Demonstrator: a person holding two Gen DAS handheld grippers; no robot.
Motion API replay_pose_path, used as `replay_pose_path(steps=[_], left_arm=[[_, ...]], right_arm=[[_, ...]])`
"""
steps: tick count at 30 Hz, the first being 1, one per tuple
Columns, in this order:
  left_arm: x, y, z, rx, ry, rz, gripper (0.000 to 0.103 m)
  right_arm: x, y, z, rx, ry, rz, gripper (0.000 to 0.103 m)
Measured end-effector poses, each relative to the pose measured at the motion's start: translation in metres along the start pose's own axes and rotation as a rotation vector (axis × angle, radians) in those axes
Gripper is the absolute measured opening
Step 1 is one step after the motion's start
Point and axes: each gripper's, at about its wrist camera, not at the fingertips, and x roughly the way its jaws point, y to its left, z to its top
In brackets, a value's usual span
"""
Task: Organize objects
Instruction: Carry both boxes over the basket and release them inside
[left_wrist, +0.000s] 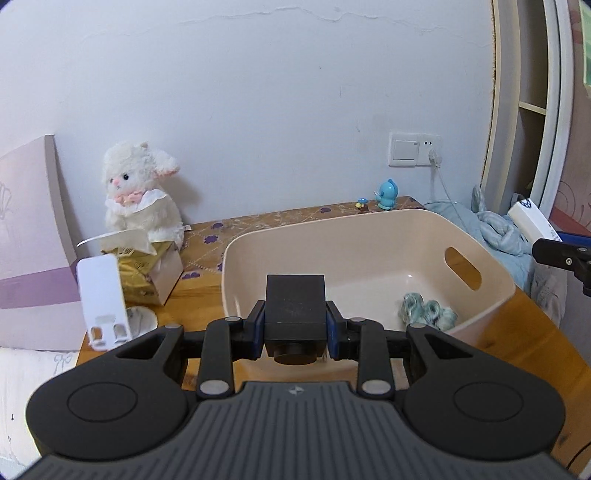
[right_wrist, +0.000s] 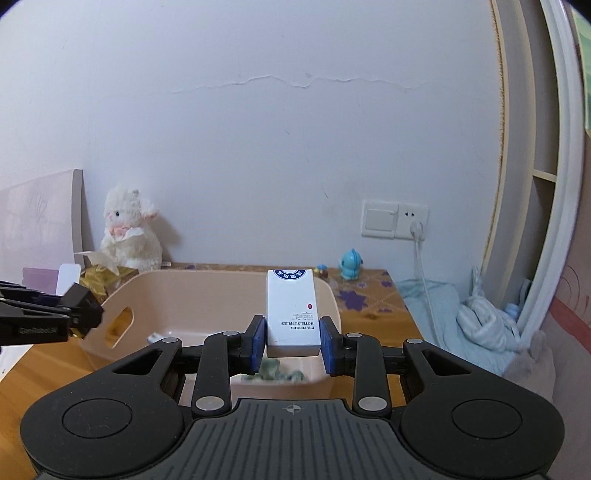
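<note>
My left gripper (left_wrist: 295, 325) is shut on a black box (left_wrist: 295, 308) and holds it over the near rim of the beige plastic bin (left_wrist: 369, 236). My right gripper (right_wrist: 292, 338) is shut on a white box with blue print (right_wrist: 291, 310) and holds it above the bin (right_wrist: 192, 291). A teal crumpled item (left_wrist: 428, 312) lies in the bin's bottom; it also shows in the right wrist view (right_wrist: 277, 371). The right gripper with its white box (left_wrist: 532, 219) shows at the right edge of the left view. The left gripper (right_wrist: 79, 310) shows at the left of the right view.
On the wooden table (left_wrist: 517, 332) stand a white plush lamb (left_wrist: 140, 192), a gold tissue pack (left_wrist: 147, 273), a white phone stand (left_wrist: 103, 295) and a small blue figurine (left_wrist: 387, 194). A pink board (left_wrist: 33, 229) leans at left. Blue bedding (right_wrist: 461, 317) lies right.
</note>
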Motion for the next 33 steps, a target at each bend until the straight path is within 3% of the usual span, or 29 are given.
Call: replay_pose_path(steps=[7,15,22,28,29,31,33], left_arm=[[0.046,-0.01,0.009,0.041,0.047,0.024,0.034],[0.097,-0.014,0.001,0.048,0.193,0.022,0.034],[0.115,-0.015,-0.004,0.057,0.277,0.01,0.034],[0.119,-0.016,-0.006,0.059,0.297,0.004,0.036],[0.118,-0.017,-0.006,0.062,0.29,0.002,0.042],[0.114,-0.018,-0.005,0.058,0.28,-0.015,0.05],[0.108,-0.019,-0.003,0.056,0.26,-0.026,0.058]], right_arm=[[0.036,0.009,0.005,-0.018,0.021,0.003,0.03],[0.088,0.024,-0.003,-0.072,0.131,0.009,0.03],[0.121,0.028,-0.013,-0.11,0.264,0.038,0.03],[0.125,0.029,-0.018,-0.116,0.308,0.041,0.031],[0.125,0.028,-0.018,-0.113,0.309,0.042,0.041],[0.12,0.027,-0.016,-0.106,0.294,0.047,0.044],[0.113,0.025,-0.014,-0.108,0.277,0.039,0.058]])
